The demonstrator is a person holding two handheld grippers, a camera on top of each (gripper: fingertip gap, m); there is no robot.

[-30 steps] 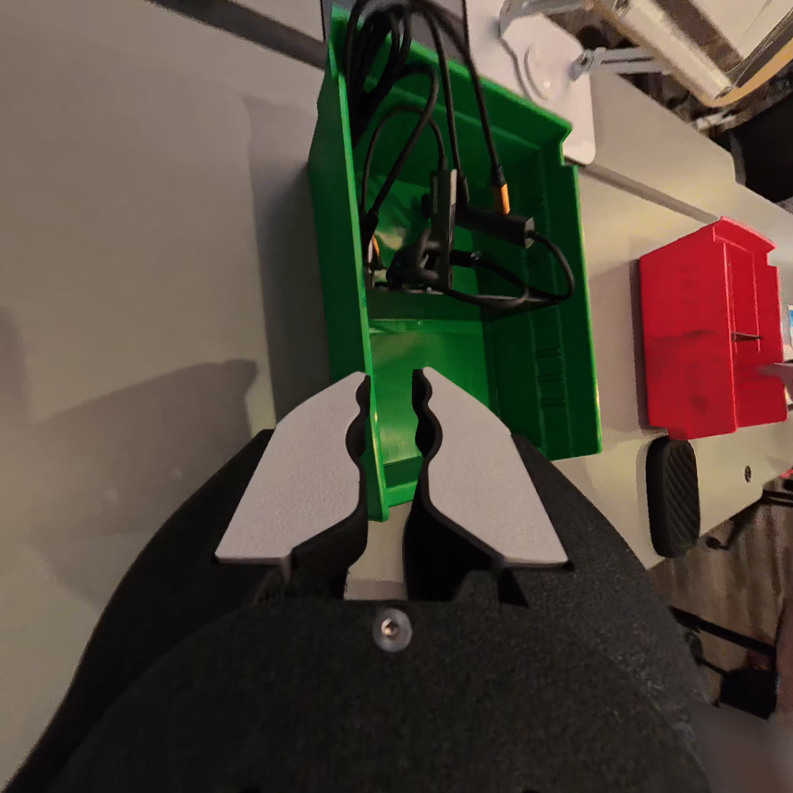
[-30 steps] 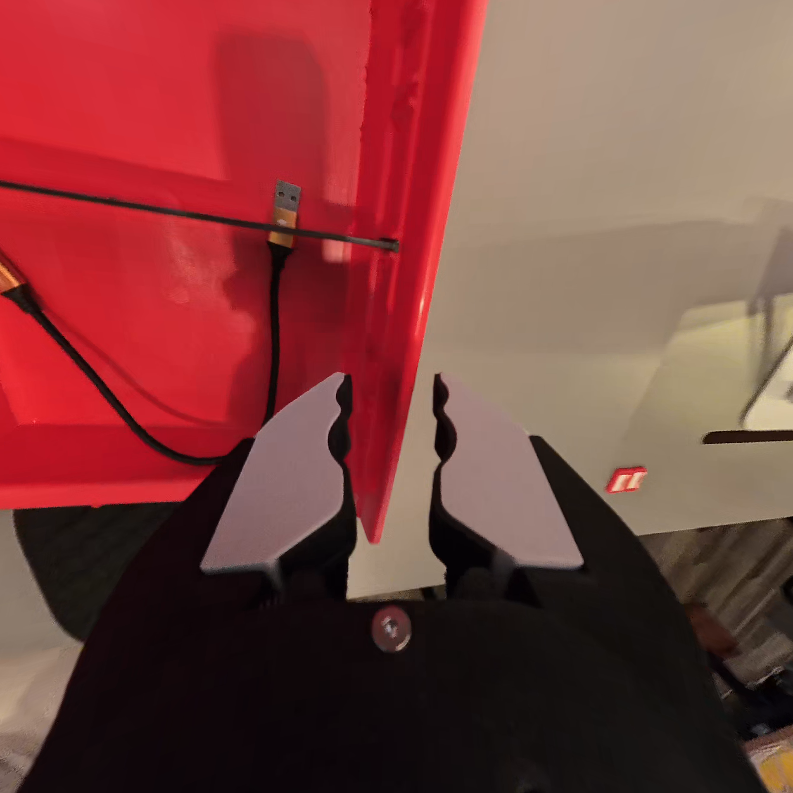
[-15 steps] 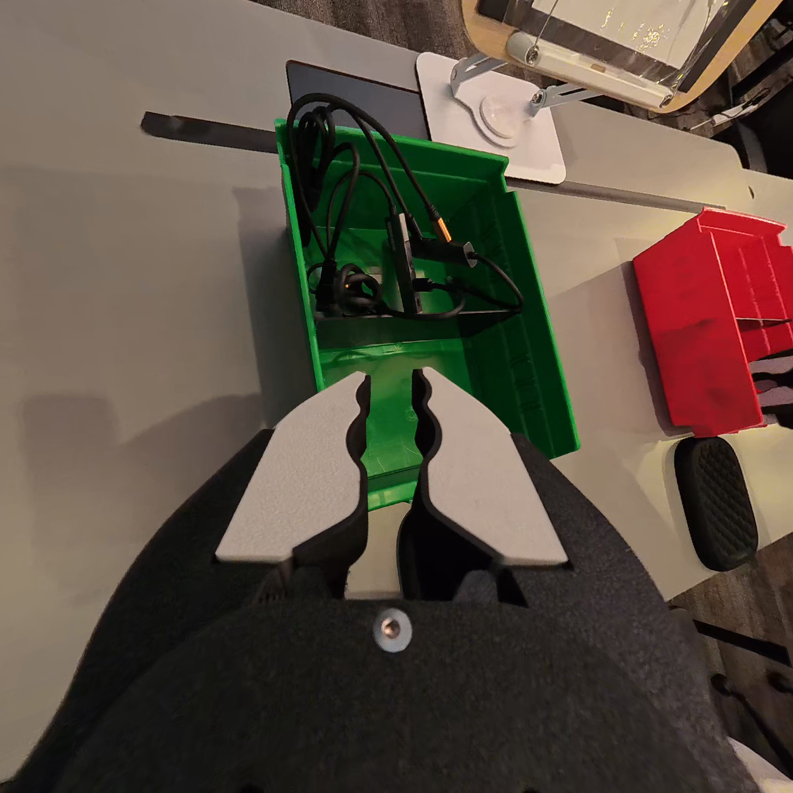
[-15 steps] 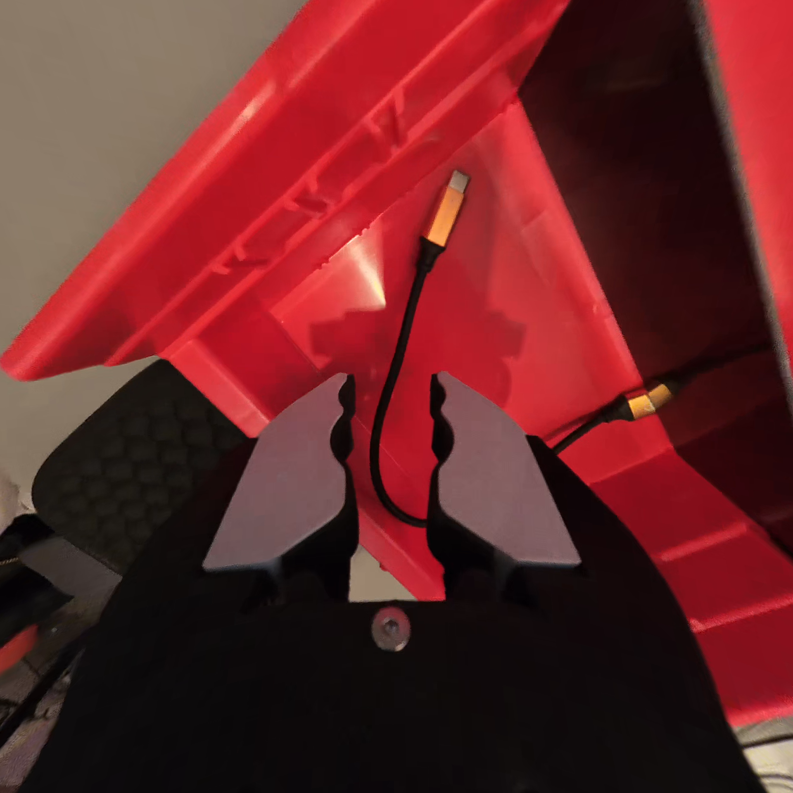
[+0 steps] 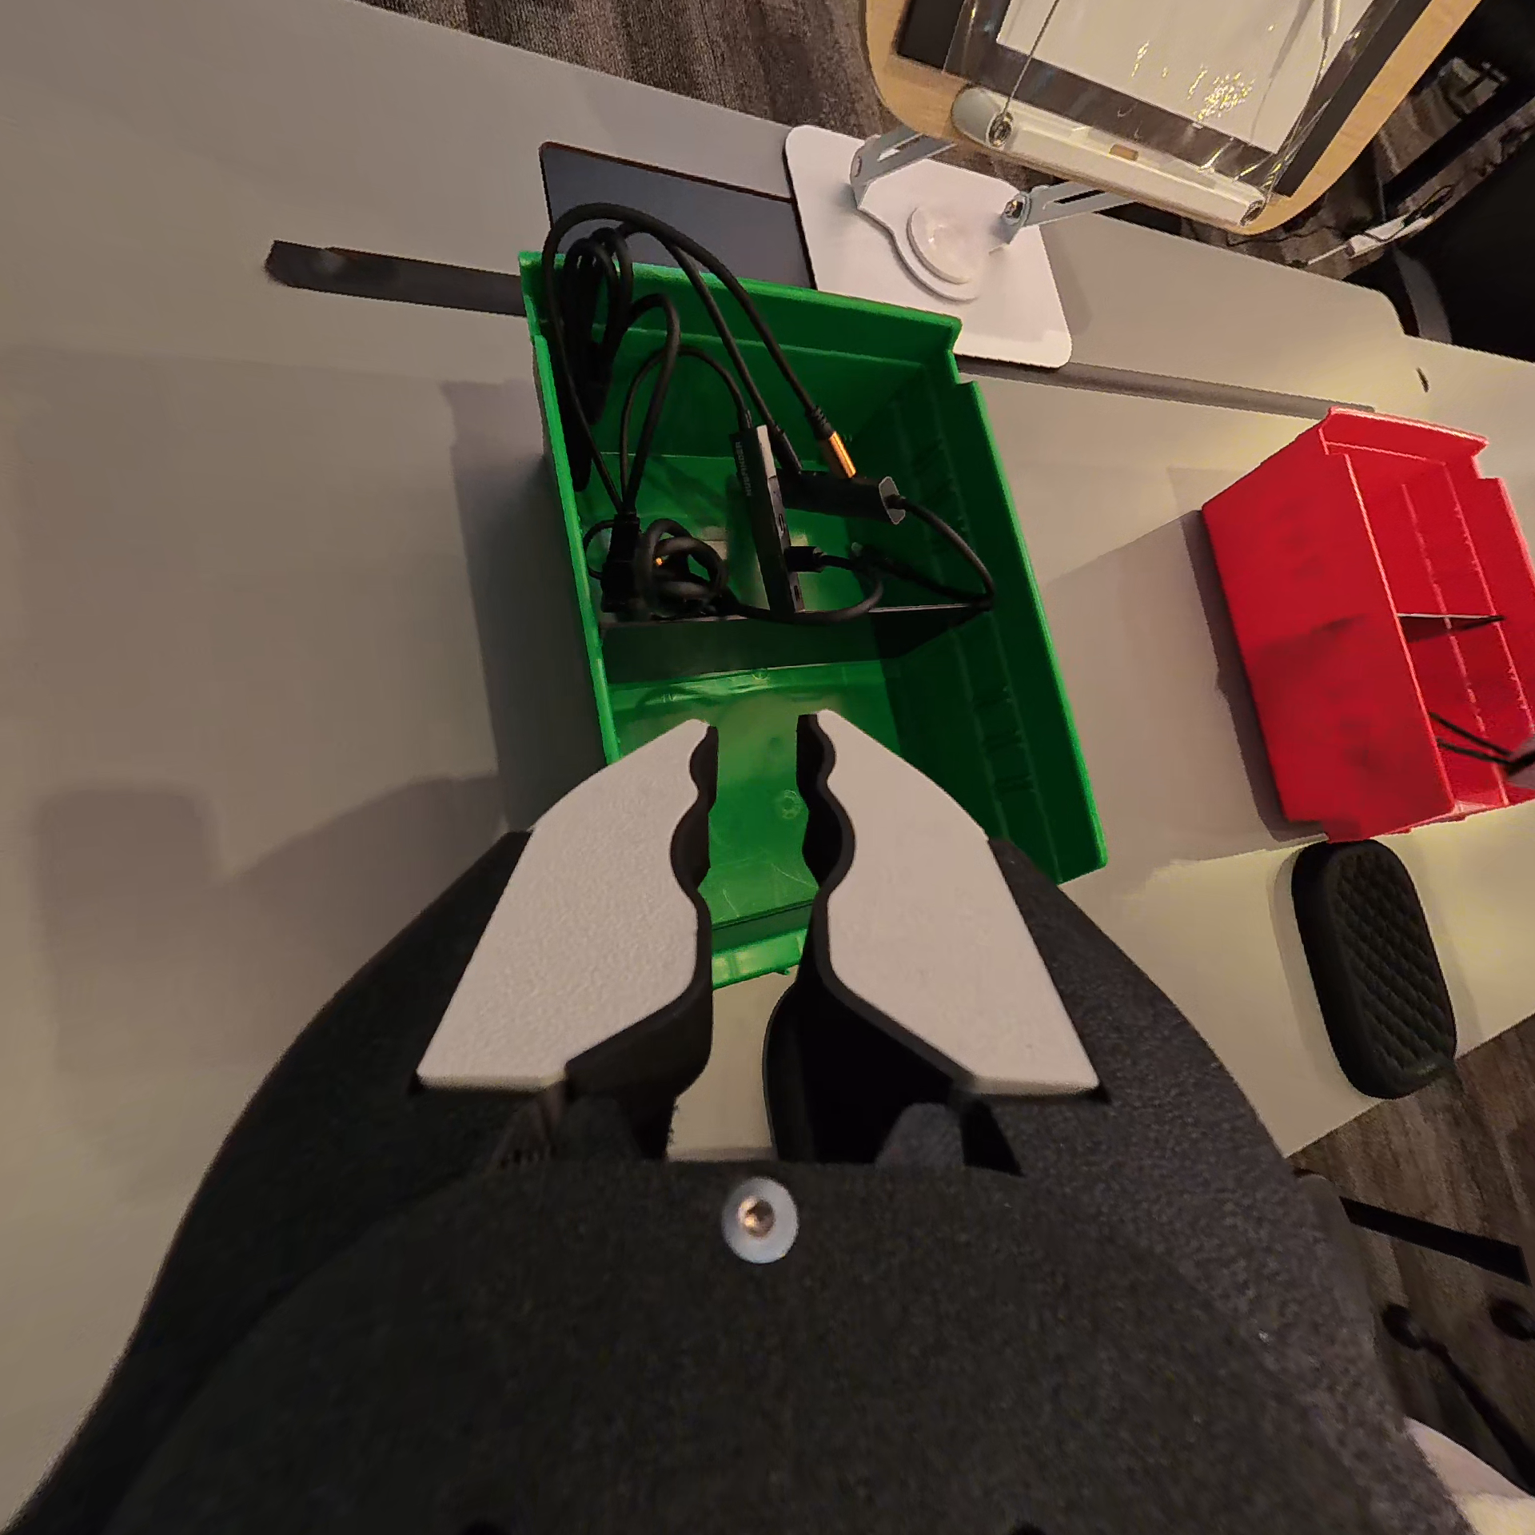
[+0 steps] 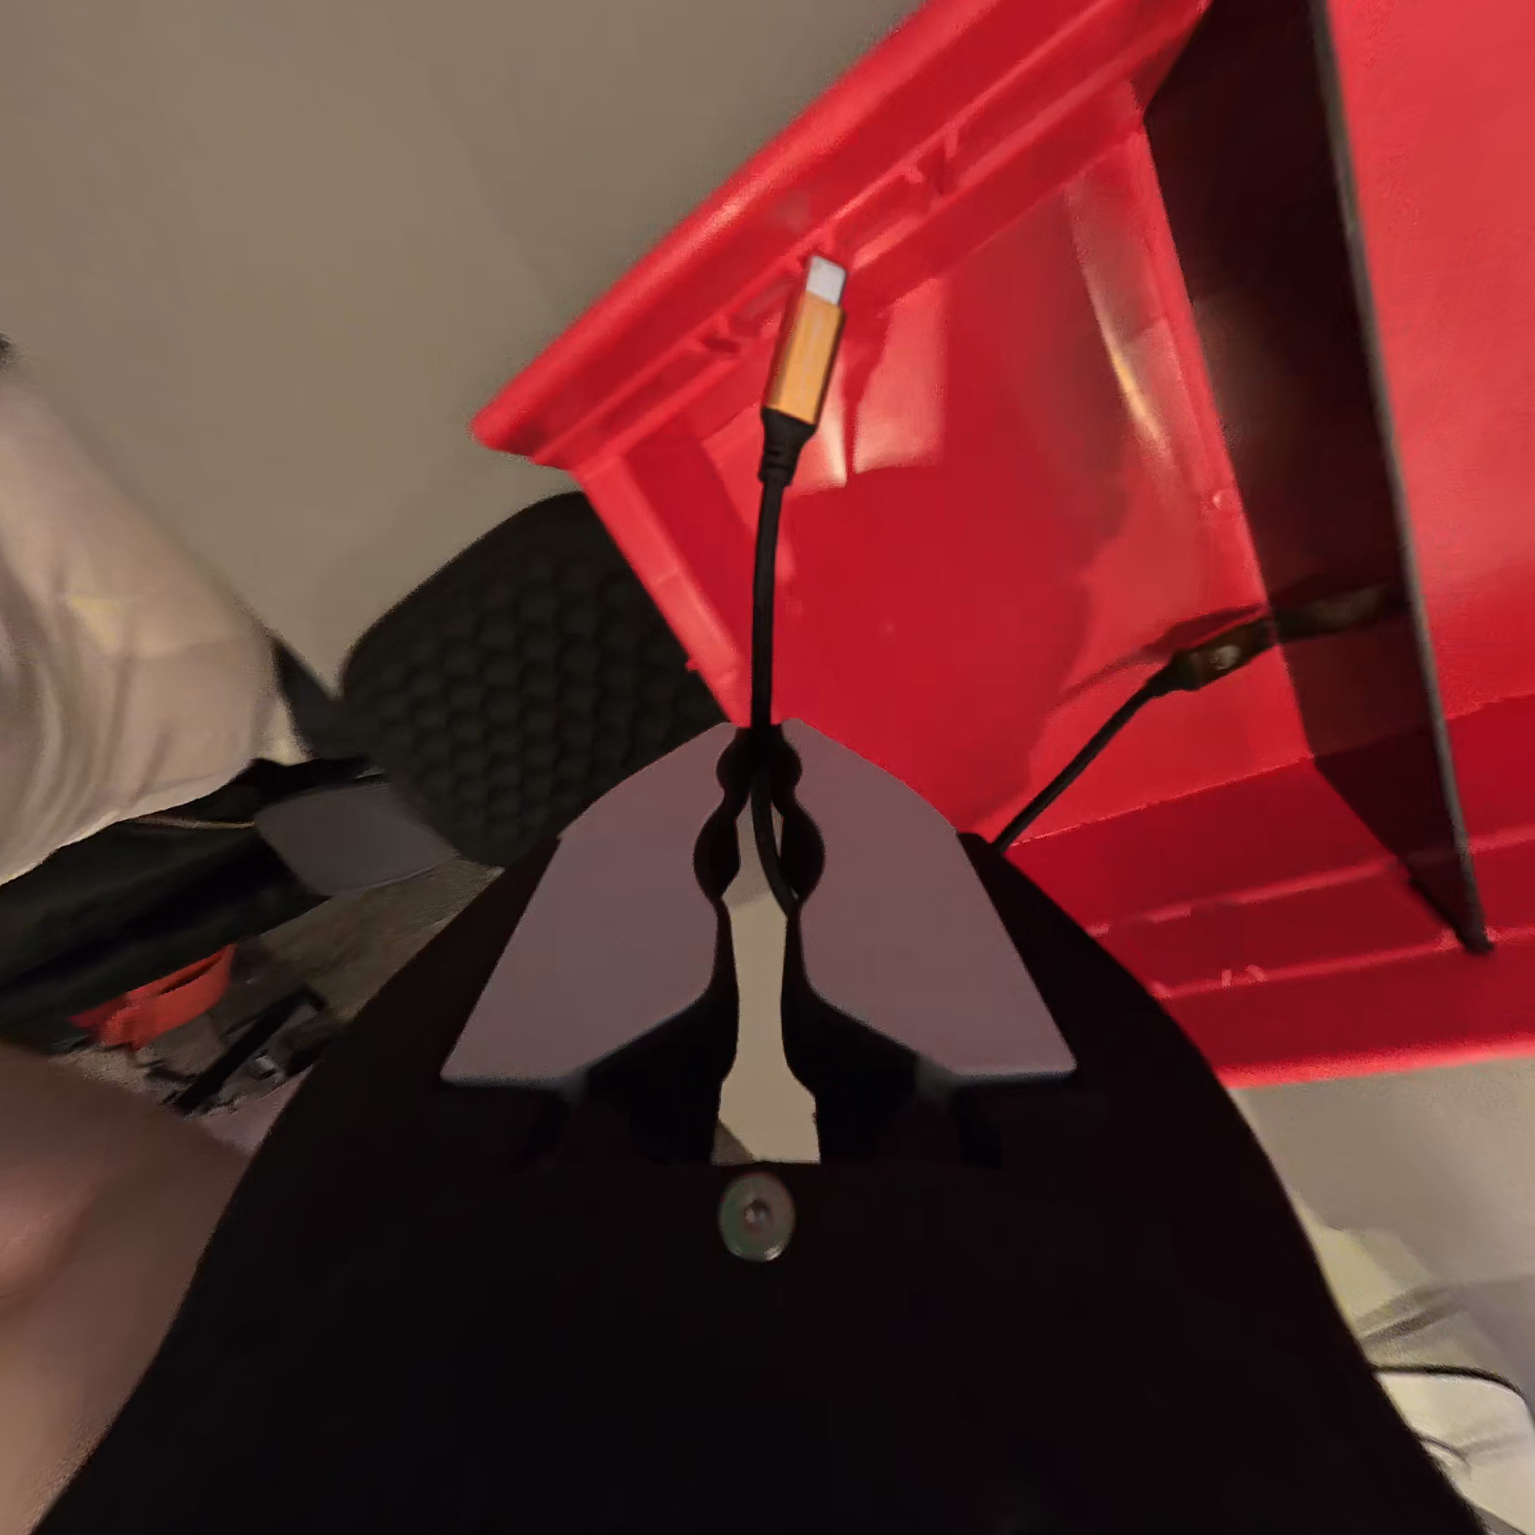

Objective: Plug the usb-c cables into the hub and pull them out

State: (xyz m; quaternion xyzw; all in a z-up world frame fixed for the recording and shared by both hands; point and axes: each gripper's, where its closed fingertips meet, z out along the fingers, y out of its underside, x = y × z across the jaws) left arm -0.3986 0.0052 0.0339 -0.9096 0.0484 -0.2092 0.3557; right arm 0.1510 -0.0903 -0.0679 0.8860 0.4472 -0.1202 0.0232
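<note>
Here the left gripper [image 5: 752, 731] hangs over the near, empty compartment of a green bin [image 5: 1022, 581] on the grey table [image 5: 249, 498], its jaws spread a little with nothing between them. Beyond a dark divider [image 5: 747, 644], the far compartment holds the hub [image 5: 768, 515], a slim grey and black bar standing on edge, with a tangle of black cables [image 5: 615, 399] looped around it and over the bin's rim; one loose orange-sleeved plug [image 5: 835, 448] lies just beside the hub. A line of small pale lettering runs along the hub's edge, too small to make out. To the right sits a red bin [image 5: 1362, 648], well apart from the green one, with a black textured pad [image 5: 1375, 963] near its front corner. Behind the green bin lie a dark flat mat [image 5: 664, 199] and a white stand base [image 5: 930, 266]. The right gripper [image 6: 757, 731] is pinched tight on a black usb-c cable [image 6: 762, 581] at its fingertips; the cable rises straight up from them to an orange-sleeved connector [image 6: 806, 357] with a silver tip, held in front of the red bin's [image 6: 997, 581] open interior. A second connector [image 6: 1213, 660] rests deeper in that bin by a dark divider.
</note>
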